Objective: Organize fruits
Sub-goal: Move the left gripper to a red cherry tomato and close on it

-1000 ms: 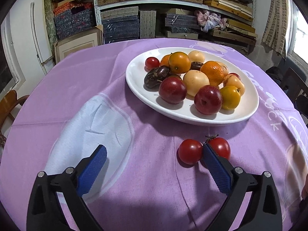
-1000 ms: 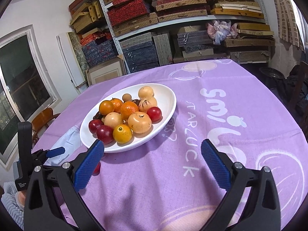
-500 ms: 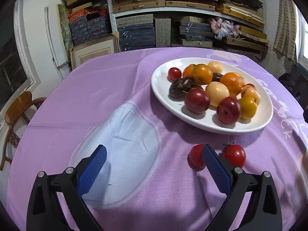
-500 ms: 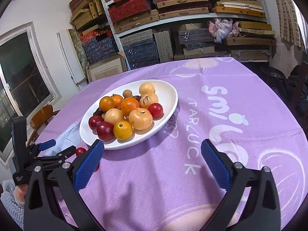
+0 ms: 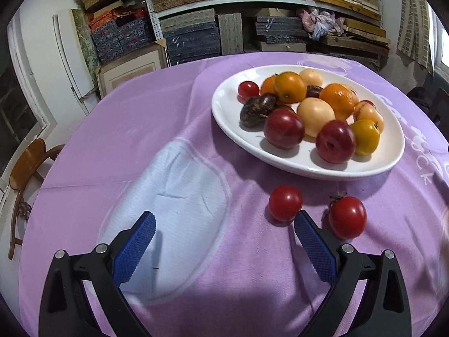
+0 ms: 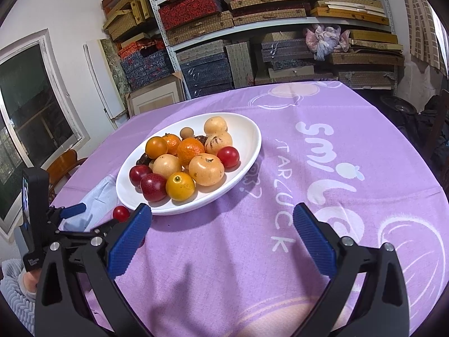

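Observation:
A white oval plate (image 5: 393, 154) (image 6: 249, 129) on the purple tablecloth holds several fruits: oranges, dark red plums, pale yellow fruits and small tomatoes. Two red tomatoes lie loose on the cloth in front of the plate: one (image 5: 285, 202) (image 6: 121, 213) just beyond my left gripper's right fingertip, the other (image 5: 348, 221), with a dry stem, to the right of that finger. My left gripper (image 5: 224, 226) is open and holds nothing. My right gripper (image 6: 221, 219) is open too, hovering over bare cloth near the plate's front edge. The left gripper's body (image 6: 36, 216) shows at the right wrist view's left edge.
A light blue patch (image 5: 174, 202) is printed on the cloth under my left gripper. Shelves (image 6: 252, 28) stacked with boxes stand behind the table. A wooden chair (image 5: 25, 165) sits at the table's left edge, and a window (image 6: 25, 112) lies further left.
My left gripper has shifted left and back, so the plate and both loose tomatoes now sit further right in its view. The right gripper has crept slightly closer to the plate.

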